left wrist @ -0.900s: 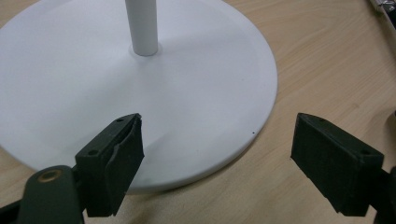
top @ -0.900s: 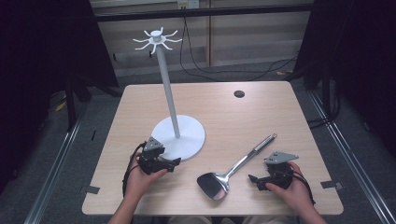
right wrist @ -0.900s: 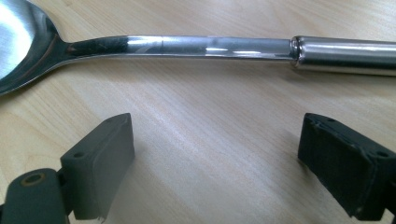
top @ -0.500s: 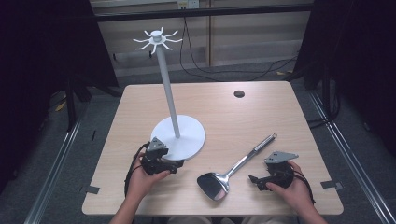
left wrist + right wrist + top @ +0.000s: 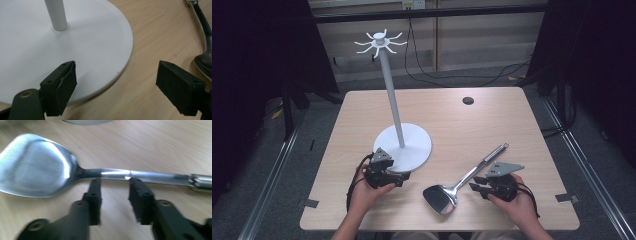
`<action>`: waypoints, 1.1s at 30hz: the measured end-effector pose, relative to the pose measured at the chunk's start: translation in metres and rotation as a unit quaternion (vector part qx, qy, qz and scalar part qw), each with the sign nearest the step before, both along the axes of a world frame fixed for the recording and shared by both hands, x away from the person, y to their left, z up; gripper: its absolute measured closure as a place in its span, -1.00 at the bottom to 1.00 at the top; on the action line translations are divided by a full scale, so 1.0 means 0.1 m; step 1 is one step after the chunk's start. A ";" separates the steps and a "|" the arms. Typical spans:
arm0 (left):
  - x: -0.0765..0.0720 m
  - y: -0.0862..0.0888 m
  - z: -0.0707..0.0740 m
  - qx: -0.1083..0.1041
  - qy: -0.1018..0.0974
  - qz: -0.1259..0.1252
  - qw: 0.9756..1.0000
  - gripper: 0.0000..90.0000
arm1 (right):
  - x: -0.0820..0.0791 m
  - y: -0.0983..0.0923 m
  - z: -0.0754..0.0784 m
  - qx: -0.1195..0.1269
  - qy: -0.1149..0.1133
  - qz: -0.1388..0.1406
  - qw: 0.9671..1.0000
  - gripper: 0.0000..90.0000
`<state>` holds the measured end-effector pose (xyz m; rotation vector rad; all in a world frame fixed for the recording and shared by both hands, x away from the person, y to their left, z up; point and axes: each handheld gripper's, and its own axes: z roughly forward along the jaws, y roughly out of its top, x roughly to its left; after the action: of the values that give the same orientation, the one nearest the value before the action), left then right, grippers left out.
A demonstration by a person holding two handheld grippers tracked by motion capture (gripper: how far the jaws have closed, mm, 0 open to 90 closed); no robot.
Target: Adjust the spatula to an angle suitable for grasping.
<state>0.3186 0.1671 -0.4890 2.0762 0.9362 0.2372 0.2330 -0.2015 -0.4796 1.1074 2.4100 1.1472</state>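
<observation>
Pale wooden desk (image 5: 512, 125) under my grippers. Just ahead of my right gripper (image 5: 113, 182), jaws narrowed and empty, lies the steel spatula (image 5: 75, 170), shaft crosswise at the tips. I'd straddle the shaft squarely before closing. My left gripper (image 5: 116, 75) gapes wide over the hook stand's base (image 5: 95, 37).

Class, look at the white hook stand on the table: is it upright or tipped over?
Upright. The stand rests flat on its round base, its pole rising straight to the hooks.

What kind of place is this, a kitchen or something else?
Probably a lab or recording setup, not a kitchen: a bare wooden table inside dark curtains, cables along the floor, one spatula and a white hook stand.
</observation>
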 end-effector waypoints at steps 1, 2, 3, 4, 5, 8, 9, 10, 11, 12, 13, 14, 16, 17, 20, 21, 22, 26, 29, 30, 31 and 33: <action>0.00 0.01 0.00 0.001 -0.001 0.001 1.000 -0.63 | 0.00 0.00 0.00 0.000 0.000 0.000 1.000 0.71; 0.00 0.02 0.00 0.002 0.001 -0.001 1.000 -0.63 | -0.01 0.04 0.00 -0.001 -0.001 0.007 1.000 0.78; -0.01 0.03 -0.01 0.000 0.001 0.004 1.000 -0.63 | -0.01 0.10 0.01 -0.003 0.000 0.019 1.000 0.87; -0.01 0.03 -0.01 0.000 0.001 0.004 1.000 -0.63 | -0.01 0.10 0.01 -0.003 0.000 0.019 1.000 0.87; -0.02 0.05 -0.01 0.001 0.002 0.004 1.000 -0.63 | -0.01 0.12 0.01 -0.003 -0.001 0.021 1.000 0.92; -0.04 0.09 0.00 0.002 0.000 0.007 1.000 -0.63 | 0.00 0.18 0.02 0.004 -0.008 0.027 1.000 1.00; -0.05 0.10 0.00 0.003 -0.001 0.008 1.000 -0.63 | 0.01 0.20 0.01 0.004 -0.009 0.029 1.000 1.00; -0.06 0.12 0.00 0.002 -0.001 0.010 1.000 -0.63 | 0.01 0.22 0.00 0.002 -0.008 0.033 0.999 1.00; -0.07 0.14 0.00 0.001 0.000 0.015 1.000 -0.63 | 0.02 0.25 -0.03 -0.003 -0.003 0.039 0.999 1.00; -0.07 0.14 0.00 0.001 0.000 0.015 1.000 -0.63 | 0.02 0.25 -0.03 -0.003 -0.003 0.039 0.999 1.00; -0.08 0.16 0.00 0.003 0.001 0.015 1.000 -0.63 | 0.04 0.27 -0.05 -0.003 -0.001 0.047 0.999 1.00; -0.09 0.17 0.00 0.001 0.001 0.017 1.000 -0.63 | 0.05 0.32 -0.08 -0.006 0.004 0.056 0.998 1.00; -0.11 0.22 0.00 0.001 0.003 0.019 1.000 -0.64 | 0.06 0.37 -0.10 -0.007 0.003 0.067 0.998 1.00; -0.11 0.22 0.00 0.001 0.003 0.019 1.000 -0.64 | 0.06 0.37 -0.10 -0.007 0.003 0.067 0.998 1.00; -0.14 0.25 -0.01 0.000 0.004 0.025 1.000 -0.66 | 0.08 0.48 -0.11 -0.017 0.001 0.086 0.996 1.00; -0.14 0.27 -0.02 -0.001 0.005 0.026 1.000 -0.66 | 0.08 0.48 -0.11 -0.017 0.001 0.086 0.996 1.00; -0.14 0.28 -0.02 -0.004 0.007 0.027 1.000 -0.66 | 0.08 0.50 -0.12 -0.016 0.004 0.089 0.996 1.00; -0.16 0.33 -0.03 -0.007 0.011 0.027 1.000 -0.73 | 0.11 0.56 -0.19 -0.033 0.008 0.091 0.995 1.00; -0.17 0.34 -0.03 -0.011 0.010 0.027 1.000 -0.78 | 0.12 0.58 -0.20 -0.025 0.011 0.087 0.996 1.00; -0.17 0.34 -0.03 -0.013 0.011 0.026 1.000 -0.78 | 0.12 0.58 -0.20 -0.025 0.011 0.087 0.996 1.00; -0.17 0.34 -0.03 -0.013 0.012 0.025 1.000 -0.81 | 0.12 0.60 -0.22 -0.023 0.007 0.089 0.996 1.00; -0.17 0.34 -0.03 -0.011 0.012 0.026 1.000 -0.82 | 0.12 0.62 -0.22 -0.022 0.007 0.089 0.996 1.00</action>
<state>0.3018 0.2009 -0.4924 2.0397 1.0041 0.2298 0.2455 -0.1399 -0.5014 0.9046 2.5742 1.1372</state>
